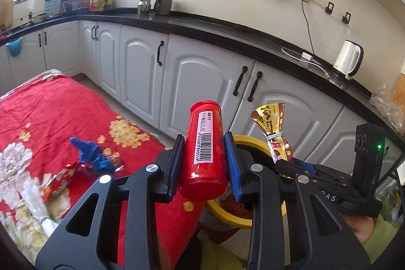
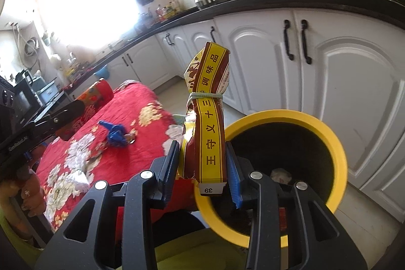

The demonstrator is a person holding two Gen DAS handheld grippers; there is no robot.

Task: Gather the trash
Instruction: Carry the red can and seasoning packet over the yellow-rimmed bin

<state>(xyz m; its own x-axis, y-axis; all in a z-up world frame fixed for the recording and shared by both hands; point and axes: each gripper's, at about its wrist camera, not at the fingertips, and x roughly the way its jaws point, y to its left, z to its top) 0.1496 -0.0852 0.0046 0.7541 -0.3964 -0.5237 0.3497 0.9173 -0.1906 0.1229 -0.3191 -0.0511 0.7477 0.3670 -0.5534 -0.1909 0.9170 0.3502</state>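
My left gripper (image 1: 204, 163) is shut on a red plastic bottle (image 1: 206, 151) with a barcode label, held upright. My right gripper (image 2: 203, 166) is shut on a yellow and brown seasoning packet (image 2: 208, 118) tied with a rubber band; the same packet (image 1: 274, 133) shows at the right of the left wrist view. A yellow-rimmed bin (image 2: 336, 156) stands just beyond and below the right gripper, with some trash inside. In the left wrist view the bin (image 1: 249, 141) sits behind the bottle. A blue crumpled wrapper (image 1: 93, 156) lies on the red floral cloth (image 1: 63, 113).
More wrappers (image 1: 59, 181) lie on the cloth at the left. White cabinets (image 1: 202, 72) with black handles run behind the bin under a black counter (image 1: 227, 34) that carries a white kettle (image 1: 349, 60). A hand (image 2: 30, 196) holds the left gripper.
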